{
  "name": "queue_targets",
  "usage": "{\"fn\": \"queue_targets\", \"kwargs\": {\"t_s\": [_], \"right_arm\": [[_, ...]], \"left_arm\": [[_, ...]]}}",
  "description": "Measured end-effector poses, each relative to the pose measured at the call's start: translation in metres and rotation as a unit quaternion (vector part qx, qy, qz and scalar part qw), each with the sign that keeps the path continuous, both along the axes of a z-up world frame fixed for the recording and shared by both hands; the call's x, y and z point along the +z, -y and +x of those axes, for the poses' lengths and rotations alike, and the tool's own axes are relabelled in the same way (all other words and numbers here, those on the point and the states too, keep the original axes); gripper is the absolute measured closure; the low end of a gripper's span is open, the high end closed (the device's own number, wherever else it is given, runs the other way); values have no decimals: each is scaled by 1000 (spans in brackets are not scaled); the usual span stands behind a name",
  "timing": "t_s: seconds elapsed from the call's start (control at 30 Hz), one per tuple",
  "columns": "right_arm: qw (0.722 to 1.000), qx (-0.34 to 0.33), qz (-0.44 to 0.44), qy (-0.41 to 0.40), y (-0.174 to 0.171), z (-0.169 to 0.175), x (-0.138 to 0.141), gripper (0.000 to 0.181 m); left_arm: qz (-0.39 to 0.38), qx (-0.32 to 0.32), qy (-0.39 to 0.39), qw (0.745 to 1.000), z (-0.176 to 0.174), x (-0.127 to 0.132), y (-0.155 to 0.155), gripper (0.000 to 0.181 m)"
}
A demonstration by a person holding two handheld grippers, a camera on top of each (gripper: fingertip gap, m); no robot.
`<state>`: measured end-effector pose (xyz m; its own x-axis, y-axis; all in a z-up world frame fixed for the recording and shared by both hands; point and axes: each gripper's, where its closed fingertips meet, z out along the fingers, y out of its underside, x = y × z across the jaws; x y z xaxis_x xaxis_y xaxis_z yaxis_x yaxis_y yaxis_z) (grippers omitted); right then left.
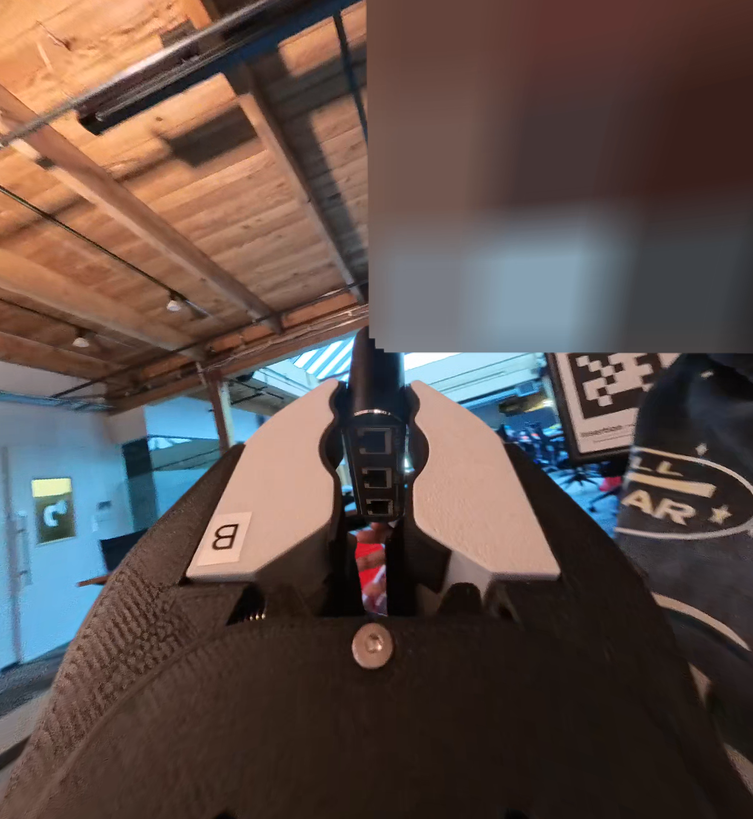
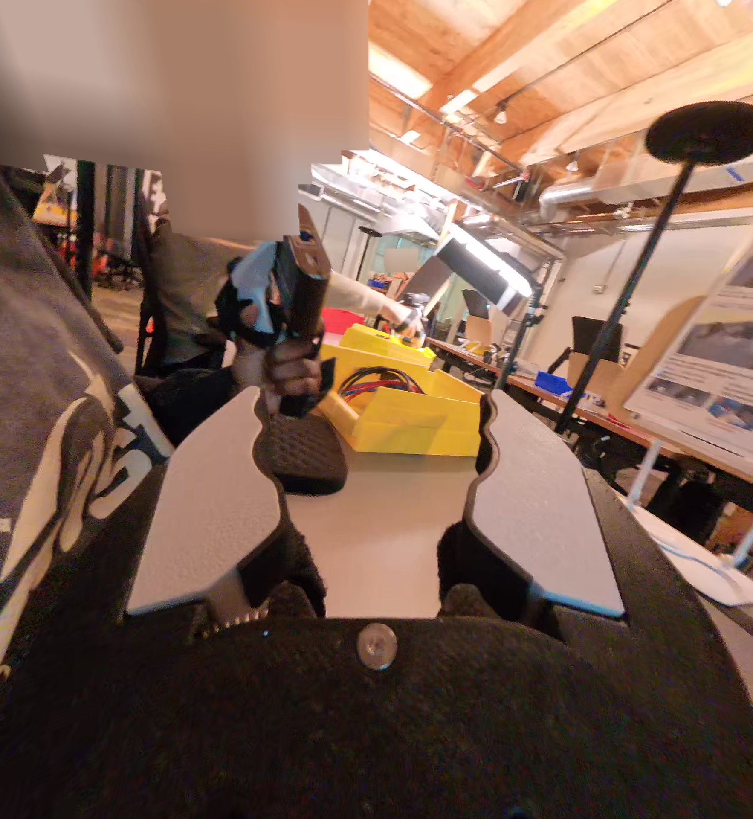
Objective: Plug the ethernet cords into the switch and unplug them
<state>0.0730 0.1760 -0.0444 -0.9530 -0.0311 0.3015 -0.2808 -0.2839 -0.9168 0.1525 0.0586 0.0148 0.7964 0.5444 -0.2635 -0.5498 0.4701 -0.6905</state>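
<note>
Switch (image 1: 375, 461), a slim black metal box, sits centre frame in my left wrist view, pinched by its narrow sides between my left gripper (image 1: 374, 447) fingers, port face toward the camera, all visible ports empty. It looks rigid, light and smooth-skinned, so I judge a firm squeeze on the flat sides safest. In the right wrist view, my right gripper (image 2: 372, 443) stands spread and empty; cords (image 2: 381, 381) lie coiled in a yellow bin (image 2: 414, 425) beyond, limp, best taken by the plug.

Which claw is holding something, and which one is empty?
The left gripper is clamped on the black switch. The right gripper is open, holding nothing.
</note>
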Motion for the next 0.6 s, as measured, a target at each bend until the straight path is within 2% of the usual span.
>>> {"fn": "queue_targets", "kwargs": {"t_s": [0.13, 0.23, 0.5, 0.57, 0.6], "right_arm": [[998, 16, 36, -42, 24, 33, -7, 97], [997, 16, 33, -69, 36, 49, -7, 108], [996, 27, 39, -80, 50, 63, -16, 127], [995, 22, 45, -88, 52, 65, -18, 136], [994, 15, 53, -93, 54, 65, -21, 148]], "left_arm": [[-27, -27, 8, 999, -4, -21, -19, 156], [-57, -36, 16, 998, -5, -32, -31, 156], [-139, -47, 19, 989, -3, -53, -58, 157], [-162, -45, 20, 986, -4, -59, -64, 157], [-173, -46, 21, 984, -4, -63, -67, 157]]}}
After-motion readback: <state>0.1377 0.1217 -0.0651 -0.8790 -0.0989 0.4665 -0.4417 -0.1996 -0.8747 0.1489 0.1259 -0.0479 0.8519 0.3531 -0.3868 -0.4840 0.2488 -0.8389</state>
